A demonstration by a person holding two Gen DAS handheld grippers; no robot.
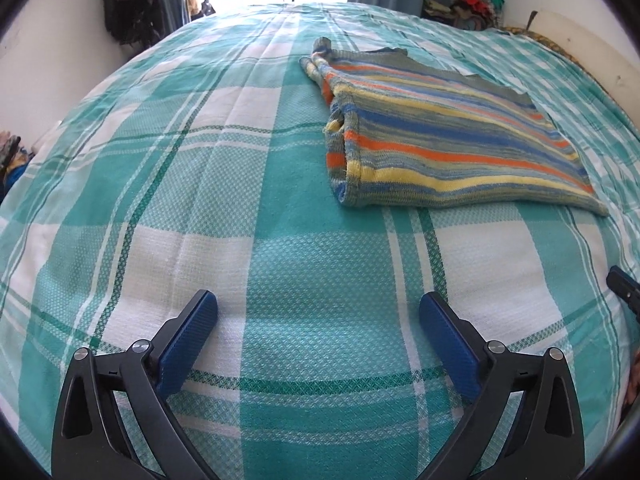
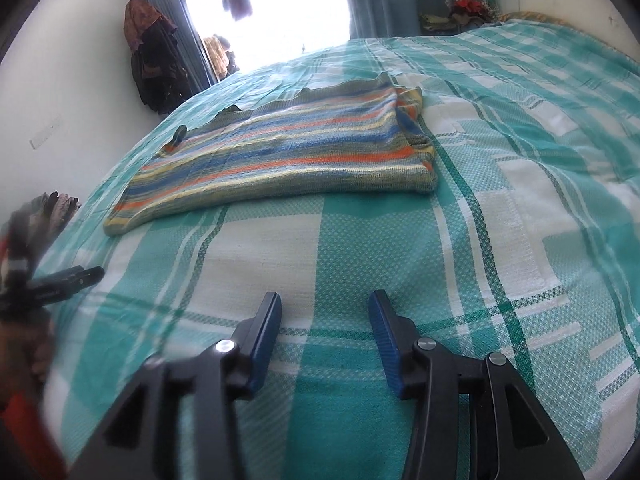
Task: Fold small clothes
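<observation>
A small striped knit garment (image 1: 448, 136) in blue, orange, yellow and grey lies folded flat on the teal and white checked bedspread (image 1: 224, 184). My left gripper (image 1: 318, 300) hovers over bare bedspread nearer than the garment, its blue pads wide apart and empty. In the right wrist view the same garment (image 2: 280, 156) lies ahead and to the left. My right gripper (image 2: 325, 300) stands over bare cloth in front of it, jaws partly apart with nothing between them. The left gripper's tip (image 2: 80, 276) shows at the left edge there, blurred.
Dark clothes hang on the wall (image 2: 154, 72) left of a bright doorway (image 2: 272, 8). A heap of colourful clothes (image 1: 476, 0) sits beyond the bed's far right corner. Another bundle of cloth (image 2: 60, 204) lies past the bed's left edge.
</observation>
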